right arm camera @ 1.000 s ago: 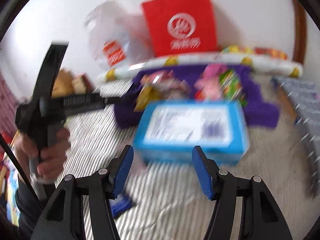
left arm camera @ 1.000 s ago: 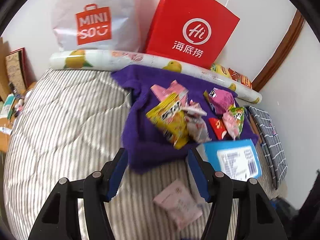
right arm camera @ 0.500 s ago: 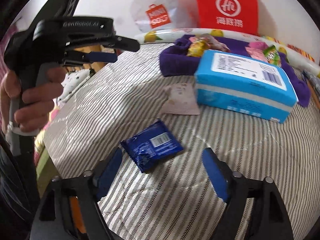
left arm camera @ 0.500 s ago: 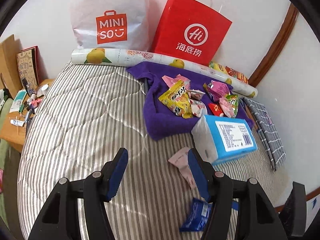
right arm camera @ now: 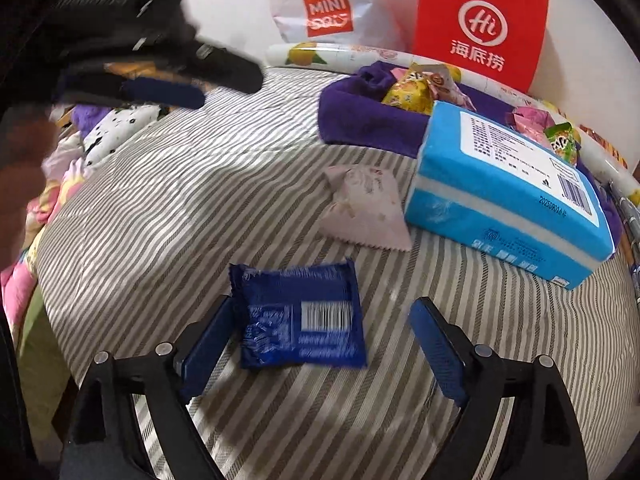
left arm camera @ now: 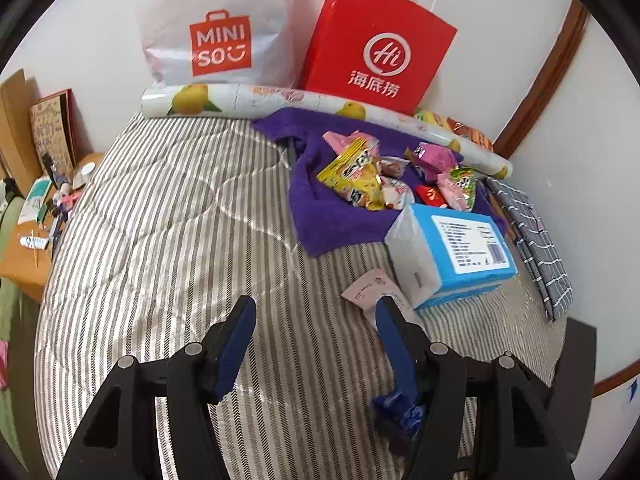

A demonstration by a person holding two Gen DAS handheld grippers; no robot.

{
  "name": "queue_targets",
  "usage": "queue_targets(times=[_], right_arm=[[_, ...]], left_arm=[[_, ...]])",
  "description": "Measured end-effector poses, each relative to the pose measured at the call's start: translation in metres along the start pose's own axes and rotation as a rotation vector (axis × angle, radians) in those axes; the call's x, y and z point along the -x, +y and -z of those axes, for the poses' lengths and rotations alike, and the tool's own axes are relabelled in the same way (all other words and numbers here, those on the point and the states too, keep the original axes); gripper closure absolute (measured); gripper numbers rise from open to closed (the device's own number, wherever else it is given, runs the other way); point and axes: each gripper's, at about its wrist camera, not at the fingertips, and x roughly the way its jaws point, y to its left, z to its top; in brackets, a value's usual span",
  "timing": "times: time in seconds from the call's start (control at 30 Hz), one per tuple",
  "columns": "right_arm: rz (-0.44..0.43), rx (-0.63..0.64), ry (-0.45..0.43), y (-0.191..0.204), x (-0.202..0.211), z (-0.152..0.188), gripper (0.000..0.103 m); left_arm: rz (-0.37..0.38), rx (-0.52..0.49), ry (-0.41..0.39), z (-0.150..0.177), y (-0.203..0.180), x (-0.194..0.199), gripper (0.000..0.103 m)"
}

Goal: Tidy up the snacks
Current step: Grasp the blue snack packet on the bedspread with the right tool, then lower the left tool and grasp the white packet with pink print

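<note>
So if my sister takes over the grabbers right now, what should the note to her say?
Left gripper: open, empty, above the striped bed.
Right gripper: open, low around the blue snack packet; one pad is at its edge, not gripping.
Things: most snacks are heaped on the purple towel. A pale pink packet lies on the bed beside the blue tissue pack.
Done: the heap on the towel.
Left: probably grab the blue packet, then the pink one, and put them with the rest.
</note>
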Motion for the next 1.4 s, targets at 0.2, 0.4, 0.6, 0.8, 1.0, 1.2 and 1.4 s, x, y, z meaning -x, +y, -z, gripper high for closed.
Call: queue_targets(times=[0.2, 0.4, 0.6, 0.8, 1.0, 1.2, 1.4], right_arm=[[0.026, -0.051, -0.017, -0.012, 0.002, -0.003, 0.059], [0.079, -0.177, -0.077, -0.053, 0.027, 0.013, 0.059], [0.181, -0.272, -0.122, -0.108, 0.050, 0.027, 0.059], [0.233, -0.324, -0.125, -0.148, 0.054, 0.037, 0.059], [0.239, -0.357, -0.137, -0.163, 0.045, 0.040, 0.058], [0.215, -0.385, -0.148, -0.168, 0.044, 0.044, 0.058], [0.202, -0.352, -0.101, -0.164, 0.036, 0.040, 0.058]], left_arm=[[0.024, 0.018, 0.026, 0.005, 0.000, -0.010, 0.043], [0.051, -0.007, 0.084, 0.014, -0.020, -0.033, 0.043], [0.079, -0.024, 0.117, 0.016, -0.046, -0.057, 0.043], [0.073, -0.029, 0.121, 0.019, -0.065, -0.079, 0.043], [-0.047, -0.152, 0.072, 0.025, -0.081, -0.082, 0.057], [-0.064, -0.158, 0.078, 0.027, -0.054, -0.069, 0.061], [-0.084, -0.166, 0.060, 0.022, -0.051, -0.075, 0.050]])
